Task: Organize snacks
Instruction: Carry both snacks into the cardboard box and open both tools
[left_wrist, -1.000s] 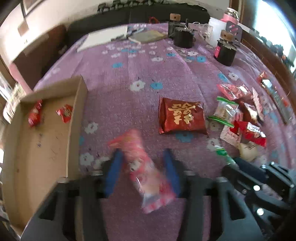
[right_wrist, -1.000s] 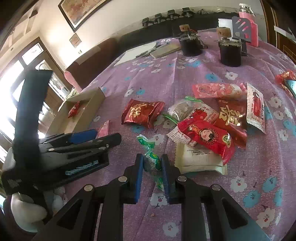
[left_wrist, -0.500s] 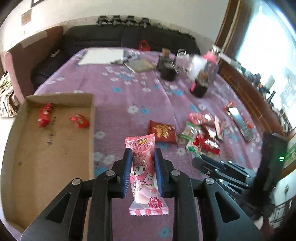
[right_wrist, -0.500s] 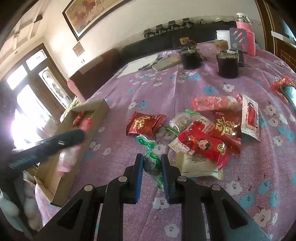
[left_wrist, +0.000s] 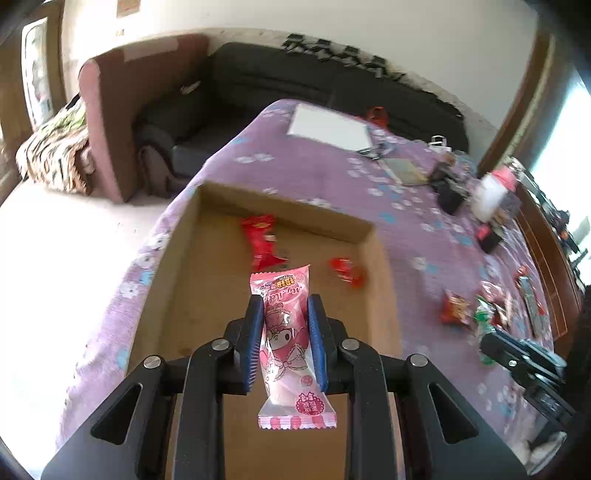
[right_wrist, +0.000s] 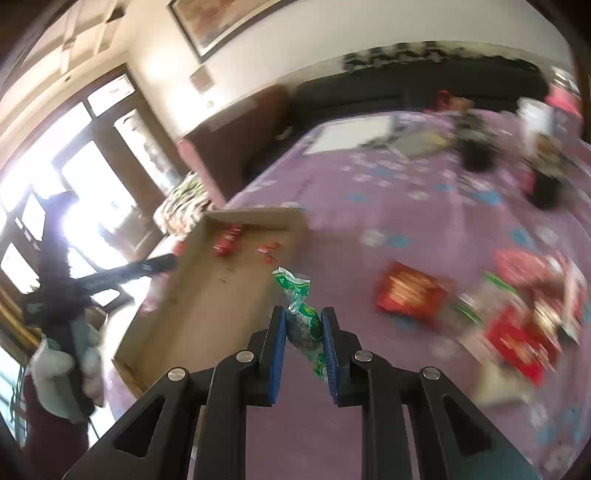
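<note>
Left tongs (left_wrist: 284, 341) clamped on the pink snack packet (left_wrist: 288, 343), now hanging over the open cardboard box (left_wrist: 373, 236); a second ago they were low over the purple worktop (left_wrist: 332, 173) beside the box, so the packet has been lifted and carried across. Two red snacks (left_wrist: 262, 240) lie on the box floor ahead of the left tongs, a smaller one (left_wrist: 347, 271) ahead and to the right.

Right tongs (right_wrist: 303, 332) clamped on the green snack packet (right_wrist: 301, 321), also raised since half a second ago, when they were down among the pile. They now sit just right of the box wall (right_wrist: 266, 291), not over it yet. The view is motion-blurred, so how high they are is hard to tell.

Rest of the snack pile (right_wrist: 517, 328) lies on the worktop, right of the right tongs, including the red foil pack (right_wrist: 410, 291).

Judgement: both pickups done, left drop is next, right follows. Task is early; most snacks are outside the box.
</note>
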